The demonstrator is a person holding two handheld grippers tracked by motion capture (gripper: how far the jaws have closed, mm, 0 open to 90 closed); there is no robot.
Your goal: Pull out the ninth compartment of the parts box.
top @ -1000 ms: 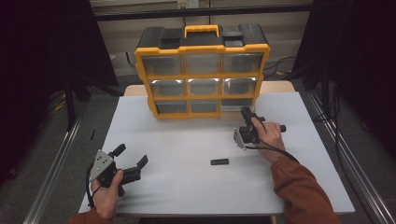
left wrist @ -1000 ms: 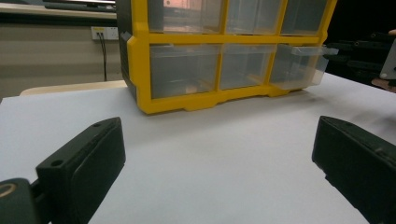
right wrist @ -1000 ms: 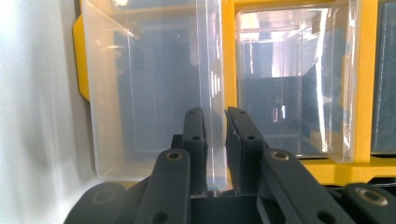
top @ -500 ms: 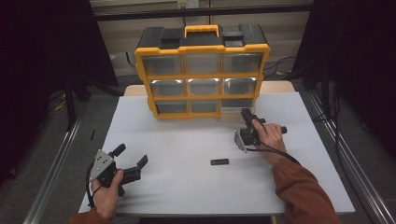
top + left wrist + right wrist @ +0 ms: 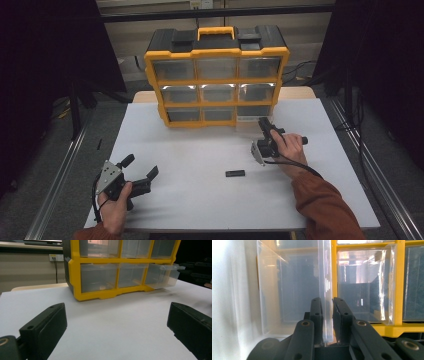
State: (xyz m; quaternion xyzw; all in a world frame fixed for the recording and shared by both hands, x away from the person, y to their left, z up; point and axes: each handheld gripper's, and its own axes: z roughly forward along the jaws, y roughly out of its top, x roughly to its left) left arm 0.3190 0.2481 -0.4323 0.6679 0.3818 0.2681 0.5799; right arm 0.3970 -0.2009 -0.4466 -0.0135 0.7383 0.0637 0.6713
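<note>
Clear plastic drawer (image 5: 294,290), bottom-right bay of the yellow organizer (image 5: 217,75) at the table's (image 5: 200,200) far edge, sits partly pulled out. Right tongs (image 5: 327,315) are clamped on its front lip, directly ahead; pull axis runs toward the person. Left tongs (image 5: 137,172) rest spread apart, well off. A small black piece (image 5: 235,173) lies between.

1. One yellow-and-black organiser cabinet (image 5: 217,75) stands on the one white desk (image 5: 200,200).
2. Nine clear drawers fill its front, in three rows of three; one, the bottom-right drawer (image 5: 162,275), is pulled partly out.
3. One yellow carry handle (image 5: 216,33) sits on top of it.
4. One small black flat piece (image 5: 235,173) lies on the desk.
5. Two grippers: the left gripper (image 5: 140,170) and the right gripper (image 5: 263,122).
</note>
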